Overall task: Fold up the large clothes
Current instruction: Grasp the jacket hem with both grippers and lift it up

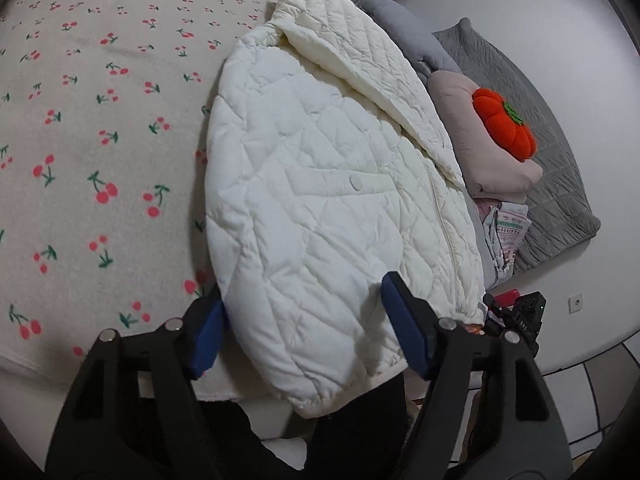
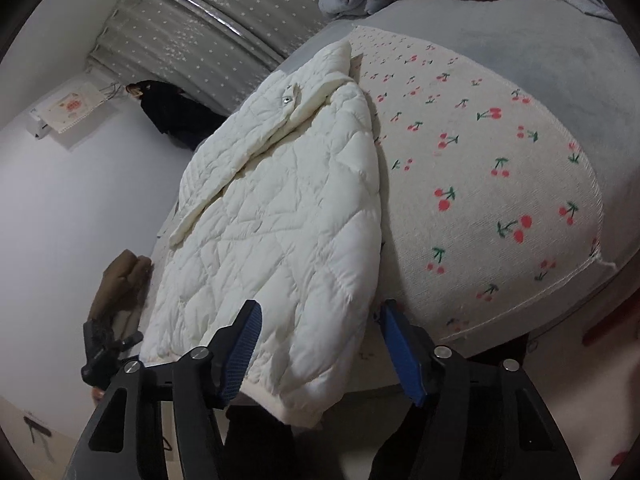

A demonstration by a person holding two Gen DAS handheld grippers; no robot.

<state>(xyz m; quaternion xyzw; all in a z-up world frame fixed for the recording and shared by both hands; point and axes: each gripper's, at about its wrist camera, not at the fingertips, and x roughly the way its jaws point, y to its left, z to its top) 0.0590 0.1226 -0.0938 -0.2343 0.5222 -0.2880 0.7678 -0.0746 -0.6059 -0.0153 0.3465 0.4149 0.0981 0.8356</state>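
The jacket (image 1: pixel 316 216) is a white quilted garment with diamond stitching, lying flat on the bed with its hem at the near edge and its collar pointing away. One front panel is folded across the body, and a sleeve lies diagonally along the top of it. A snap button (image 1: pixel 355 182) closes a pocket flap at mid-body, and the elastic hem hangs slightly over the bed edge. In the right wrist view the jacket (image 2: pixel 272 216) shows a second snap on a tab near the collar. The left gripper (image 1: pixel 302 320) is spread wide, its blue pads on either side of the lower jacket, with one pad resting over the fabric near the hem and no fabric pinched. The right gripper (image 2: pixel 320 344) is likewise spread wide, straddling the hem corner without closing on it. The jacket rests on a cream blanket (image 1: pixel 100 140) printed with red cherries, which covers part of a gray bed (image 2: pixel 540 64). Beyond the jacket, at the head of the bed, lie a gray quilted pillow (image 1: pixel 540 152), a folded beige blanket (image 1: pixel 468 136), and an orange pumpkin-shaped cushion (image 1: pixel 504 128) on top of it. A gray star-patterned curtain (image 2: pixel 192 20) hangs by a white wall, where a wall unit (image 2: pixel 66 110) is mounted. A wall socket (image 1: pixel 576 302) sits low on the white wall.
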